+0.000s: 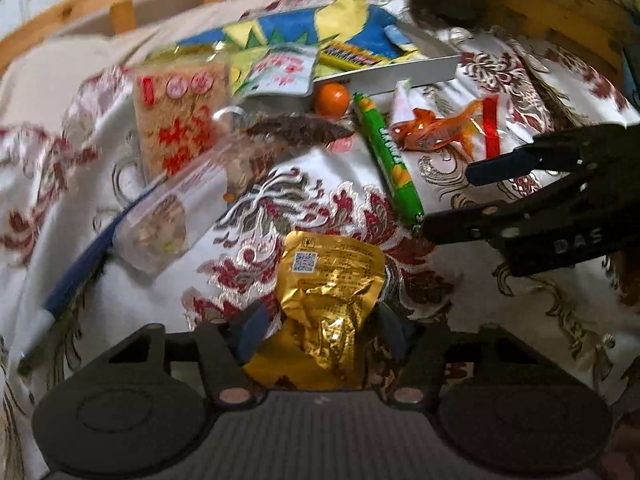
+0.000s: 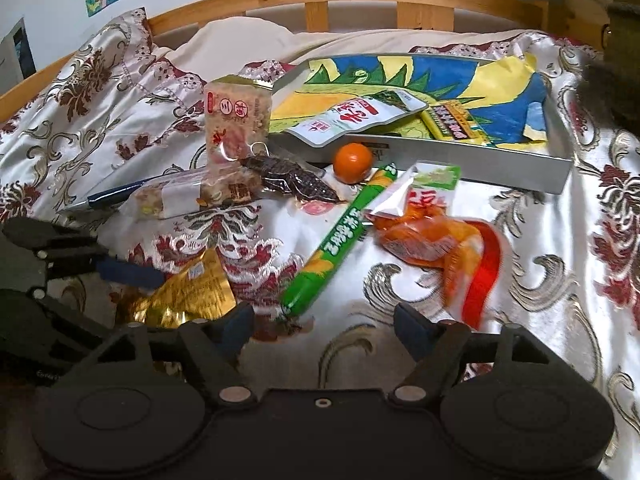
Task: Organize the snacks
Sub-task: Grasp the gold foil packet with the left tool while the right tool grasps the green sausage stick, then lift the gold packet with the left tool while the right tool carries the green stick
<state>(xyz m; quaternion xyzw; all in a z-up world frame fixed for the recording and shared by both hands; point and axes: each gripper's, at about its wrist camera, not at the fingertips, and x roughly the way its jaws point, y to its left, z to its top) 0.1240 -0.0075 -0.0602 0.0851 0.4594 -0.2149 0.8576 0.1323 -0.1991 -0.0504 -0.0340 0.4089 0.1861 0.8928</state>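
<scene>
The left gripper [image 1: 320, 330] has its jaws on either side of a crumpled gold foil packet [image 1: 330, 280], the blue pads flanking its lower half; whether they actually press the foil cannot be told. In the right wrist view the same gripper [image 2: 132, 280] enters from the left with the gold packet [image 2: 192, 292] at its tips. The right gripper [image 2: 324, 328] hangs low over the bedspread [image 2: 540, 280] with its jaws spread wide and nothing between them; it appears in the left wrist view at the right edge [image 1: 452, 200], jaws likewise apart.

The snacks lie scattered on the patterned bedspread of a wooden-framed bed. A green tube-shaped pack [image 2: 336, 240] lies diagonally near the centre, its lower end just ahead of the right gripper. An orange-red packet [image 2: 436, 240] lies to its right, beside it. A small orange fruit [image 2: 353, 162] rests against the front wall of a grey tray [image 2: 480, 168]. The tray holds a white pouch [image 2: 352, 118] overhanging its front rim and a yellow pack [image 2: 448, 120]. Left of the fruit lie a dark brown wrapped snack [image 2: 292, 178], a clear-wrapped nut bar [image 2: 192, 196] and an upright cereal-cake pack [image 2: 236, 120]. A blue pen [image 2: 116, 196] lies beside the nut bar.
</scene>
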